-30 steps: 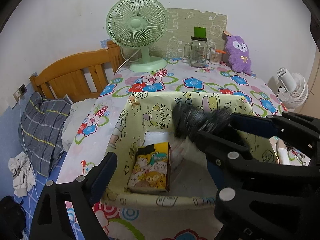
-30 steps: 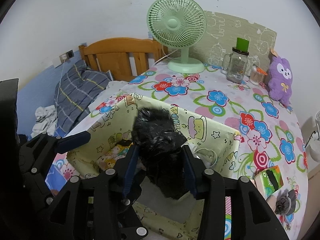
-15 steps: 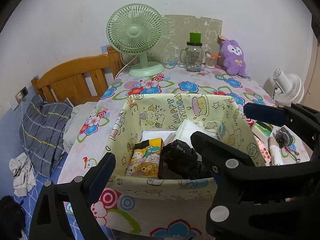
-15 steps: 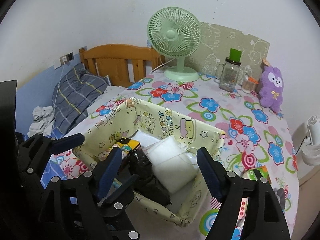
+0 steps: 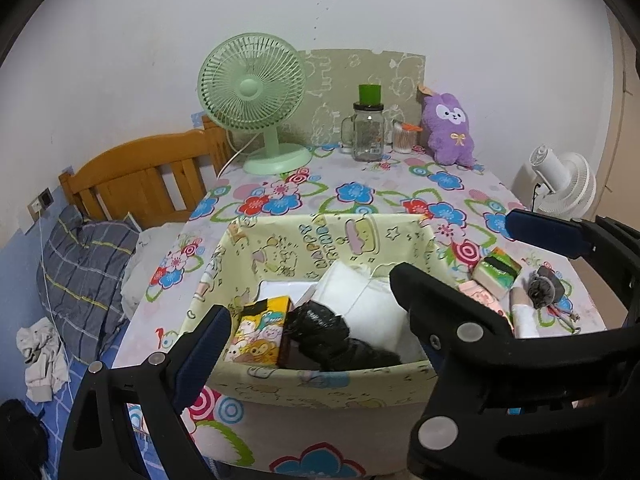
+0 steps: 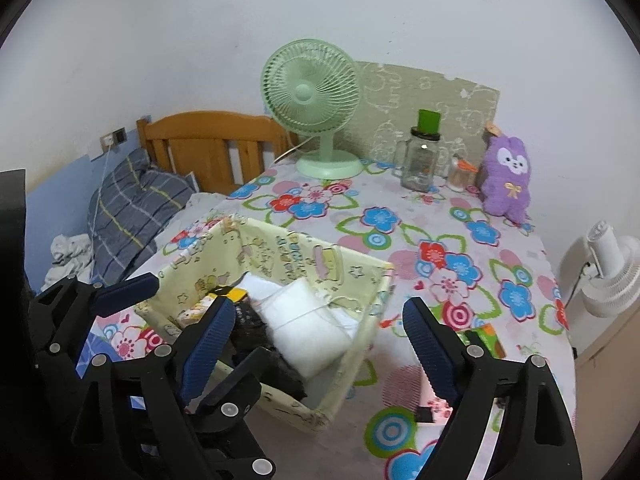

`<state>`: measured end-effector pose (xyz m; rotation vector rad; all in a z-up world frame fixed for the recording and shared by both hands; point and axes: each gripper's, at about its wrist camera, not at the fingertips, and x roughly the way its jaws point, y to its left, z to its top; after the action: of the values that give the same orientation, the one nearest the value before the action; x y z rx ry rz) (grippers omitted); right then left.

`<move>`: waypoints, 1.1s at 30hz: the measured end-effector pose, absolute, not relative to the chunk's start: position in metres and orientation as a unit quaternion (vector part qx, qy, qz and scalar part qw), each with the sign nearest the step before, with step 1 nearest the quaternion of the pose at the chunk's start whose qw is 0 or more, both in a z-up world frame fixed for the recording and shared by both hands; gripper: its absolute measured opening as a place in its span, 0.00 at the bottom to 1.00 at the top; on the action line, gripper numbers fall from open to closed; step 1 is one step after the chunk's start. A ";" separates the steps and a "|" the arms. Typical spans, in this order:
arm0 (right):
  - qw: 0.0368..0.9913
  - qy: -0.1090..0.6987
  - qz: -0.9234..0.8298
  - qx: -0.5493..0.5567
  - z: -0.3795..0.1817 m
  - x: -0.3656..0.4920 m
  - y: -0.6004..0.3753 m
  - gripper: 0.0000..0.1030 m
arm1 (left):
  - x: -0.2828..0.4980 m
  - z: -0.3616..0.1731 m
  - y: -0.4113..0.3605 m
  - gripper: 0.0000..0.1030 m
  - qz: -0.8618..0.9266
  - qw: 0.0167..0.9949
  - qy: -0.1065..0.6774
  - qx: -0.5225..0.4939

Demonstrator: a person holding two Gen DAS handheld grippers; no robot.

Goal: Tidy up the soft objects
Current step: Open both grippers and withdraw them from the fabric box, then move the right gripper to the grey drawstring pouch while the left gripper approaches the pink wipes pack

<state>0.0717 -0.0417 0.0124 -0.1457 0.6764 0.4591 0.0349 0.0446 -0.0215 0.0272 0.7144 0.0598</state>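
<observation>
Right wrist view: right tongs [image 6: 320, 330] spread wide, empty, above fabric bin [image 6: 360, 312]; left tongs [image 5: 308, 304] wide, empty.

I am in a bedroom at home. The table [image 5: 360, 184] under its flowered cloth is my landmark: a wooden bed headboard [image 5: 132, 176] stands just left of it, with a grey checked pillow [image 5: 80, 276] below. At the table's far edge sit a green desk fan [image 5: 256, 96], a glass jar [image 5: 368, 132] and a purple plush toy [image 5: 450, 128].
</observation>
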 end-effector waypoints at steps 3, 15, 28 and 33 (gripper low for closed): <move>0.920 0.323 0.210 -0.067 0.016 0.069 -0.051 0.89 | 0.035 -0.017 0.037 0.93 0.026 0.938 0.345 0.014; 0.935 0.308 0.168 -0.049 0.029 0.064 -0.086 0.97 | 0.035 -0.004 0.011 0.93 0.016 0.944 0.328 0.015; 0.950 0.288 0.115 -0.038 0.042 0.058 -0.125 0.98 | 0.035 0.010 -0.023 0.92 -0.002 0.951 0.308 0.013; 0.952 0.285 0.110 -0.030 0.043 0.058 -0.140 0.98 | 0.035 0.011 -0.036 0.92 -0.013 0.953 0.303 0.012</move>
<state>0.0577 -0.1404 0.0429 -0.0602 0.5803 0.2244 0.0353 -0.0359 0.0109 0.0254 0.6163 -0.0255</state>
